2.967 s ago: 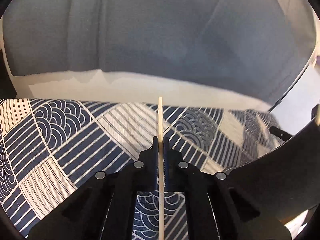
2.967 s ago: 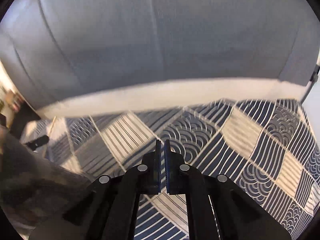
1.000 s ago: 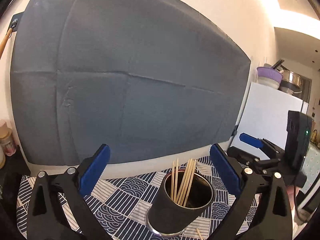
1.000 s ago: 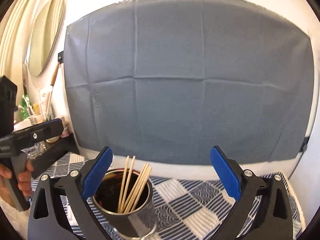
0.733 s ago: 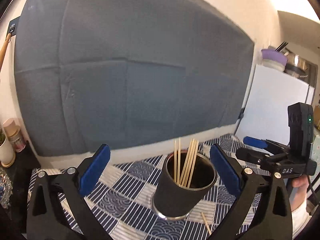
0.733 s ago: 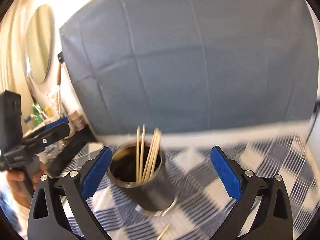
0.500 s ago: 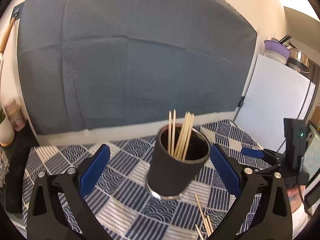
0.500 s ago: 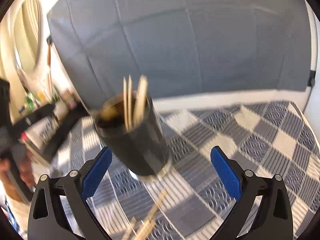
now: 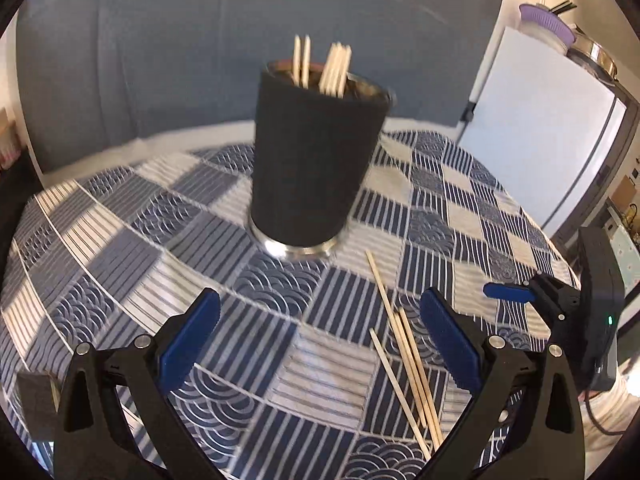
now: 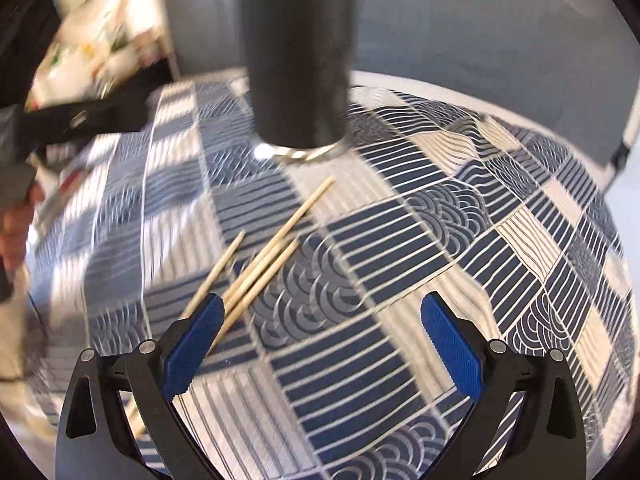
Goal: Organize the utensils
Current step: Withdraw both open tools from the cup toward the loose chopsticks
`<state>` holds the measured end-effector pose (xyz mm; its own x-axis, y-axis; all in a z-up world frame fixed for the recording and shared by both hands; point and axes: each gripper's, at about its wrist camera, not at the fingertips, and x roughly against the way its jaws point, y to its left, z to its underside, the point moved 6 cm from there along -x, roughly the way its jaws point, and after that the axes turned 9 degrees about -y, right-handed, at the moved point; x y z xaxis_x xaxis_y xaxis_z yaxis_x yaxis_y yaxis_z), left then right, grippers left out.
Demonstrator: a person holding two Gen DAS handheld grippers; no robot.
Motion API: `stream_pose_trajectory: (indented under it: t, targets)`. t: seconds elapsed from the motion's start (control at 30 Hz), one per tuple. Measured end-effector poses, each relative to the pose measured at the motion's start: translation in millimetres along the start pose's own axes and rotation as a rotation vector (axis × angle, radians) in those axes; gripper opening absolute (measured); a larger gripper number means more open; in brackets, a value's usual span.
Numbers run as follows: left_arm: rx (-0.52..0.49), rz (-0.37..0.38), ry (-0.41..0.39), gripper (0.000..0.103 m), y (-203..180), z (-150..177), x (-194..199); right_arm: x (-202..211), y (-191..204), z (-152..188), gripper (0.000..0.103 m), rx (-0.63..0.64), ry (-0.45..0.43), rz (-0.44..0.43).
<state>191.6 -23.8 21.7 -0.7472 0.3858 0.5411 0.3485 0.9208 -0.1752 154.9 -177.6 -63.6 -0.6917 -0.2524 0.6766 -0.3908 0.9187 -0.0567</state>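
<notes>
A black, matte cylindrical cup (image 9: pixel 316 160) with a shiny metal rim and base stands upright on the desk (image 9: pixel 120 240), which is covered by a cloth of navy and cream squares printed with stripes and wave arcs. Thin pale wooden sticks in the cup (image 9: pixel 332 68) poke above its rim. A grey fabric panel (image 9: pixel 160 40) hangs on the wall behind, with a white cabinet (image 9: pixel 540 120) to the side.

The left gripper (image 9: pixel 320 340) has its blue-padded jaws spread wide, holding nothing; the cup stands ahead of them, centred, and the loose sticks (image 9: pixel 404 356) lie flat just inside the right-hand jaw.

The right gripper (image 10: pixel 320 332) is likewise wide apart and empty; the loose sticks reach the left-hand jaw, the cup beyond.
</notes>
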Motion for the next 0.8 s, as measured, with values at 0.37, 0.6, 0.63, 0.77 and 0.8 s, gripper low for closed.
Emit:
stream_pose_trajectory:
  t: [0.37, 0.6, 0.63, 0.77, 0.8]
  targets:
    - [-0.119, 0.045, 0.086, 0.097, -35, 44, -27, 12, 42, 28, 0.095, 0.156, -0.033, -0.005]
    - [-0.091, 0.06, 0.146, 0.097, -30, 64, -32, 19, 18, 38, 0.095, 0.159, 0.022, 0.053]
    - [-0.079, 0.067, 0.153, 0.097, -30, 66, -31, 19, 16, 39, 0.095, 0.153, 0.025, 0.052]
    - [-0.073, 0.082, 0.16, 0.097, -34, 73, -25, 26, 14, 30, 0.095, 0.079, -0.014, 0.005]
    - [-0.081, 0.077, 0.163, 0.097, -36, 74, -27, 26, 20, 30, 0.095, 0.075, -0.022, -0.044]
